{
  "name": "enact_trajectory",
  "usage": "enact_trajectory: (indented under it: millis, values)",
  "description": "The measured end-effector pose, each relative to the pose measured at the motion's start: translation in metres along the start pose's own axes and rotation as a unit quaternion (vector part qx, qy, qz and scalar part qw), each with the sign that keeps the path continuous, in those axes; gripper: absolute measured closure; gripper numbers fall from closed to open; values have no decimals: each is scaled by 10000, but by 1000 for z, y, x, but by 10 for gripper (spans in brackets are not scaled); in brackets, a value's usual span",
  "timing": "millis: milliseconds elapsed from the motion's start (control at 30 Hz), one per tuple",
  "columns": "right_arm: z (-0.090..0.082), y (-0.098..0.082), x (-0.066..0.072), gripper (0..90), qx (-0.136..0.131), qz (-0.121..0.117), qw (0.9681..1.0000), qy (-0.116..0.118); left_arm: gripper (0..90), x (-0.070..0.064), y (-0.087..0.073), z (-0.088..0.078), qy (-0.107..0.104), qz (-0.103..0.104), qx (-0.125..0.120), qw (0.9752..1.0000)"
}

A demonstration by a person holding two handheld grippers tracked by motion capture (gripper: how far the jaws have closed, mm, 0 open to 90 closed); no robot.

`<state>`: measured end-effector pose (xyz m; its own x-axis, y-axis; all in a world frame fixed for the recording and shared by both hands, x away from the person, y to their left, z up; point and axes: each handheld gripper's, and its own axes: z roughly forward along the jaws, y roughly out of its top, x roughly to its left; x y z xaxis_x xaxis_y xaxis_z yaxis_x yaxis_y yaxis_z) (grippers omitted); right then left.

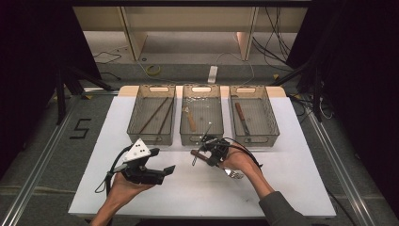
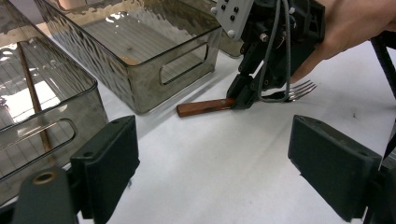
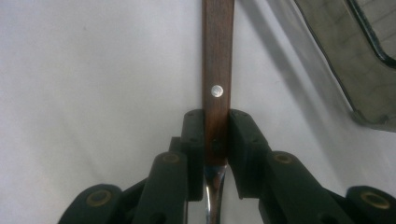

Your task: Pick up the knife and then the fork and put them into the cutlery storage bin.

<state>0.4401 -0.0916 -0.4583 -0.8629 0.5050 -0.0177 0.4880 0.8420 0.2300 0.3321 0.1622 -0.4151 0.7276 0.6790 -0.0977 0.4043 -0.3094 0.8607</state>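
While the fork (image 2: pixel 219 103) is being pinched at its wooden handle by the right gripper (image 3: pixel 216 135) on the white surface (image 1: pixel 291 155), lifting and binning are being left undone; the left gripper (image 2: pixel 212 163) is being held spread, empty.

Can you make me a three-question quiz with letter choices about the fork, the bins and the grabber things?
1. Where does the fork lie?
A in a bin
B on the white table
C on the floor

2. How many bins stand in the row?
A two
B three
C five

3. What is the right gripper doing?
A clamping the fork's wooden handle
B hanging open
C holding a chopstick

Answers: 1 B, it rests on the tabletop before the middle bin. 2 B, left bin, middle bin, right bin. 3 A, both pads press on the handle.
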Motion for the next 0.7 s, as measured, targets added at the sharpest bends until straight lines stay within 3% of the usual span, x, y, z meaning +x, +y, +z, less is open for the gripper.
enact_trajectory:
  millis: [333, 700]
  values:
    - [-4, -4, 0, 777, -26, -15, 10000, -40, 156, 0, 0, 0, 6, 0, 3, 10000]
    - [-13, -11, -3, 778, -334, 53, 9994, -50, 158, 0, 0, 0, 18, 2, 27, 10000]
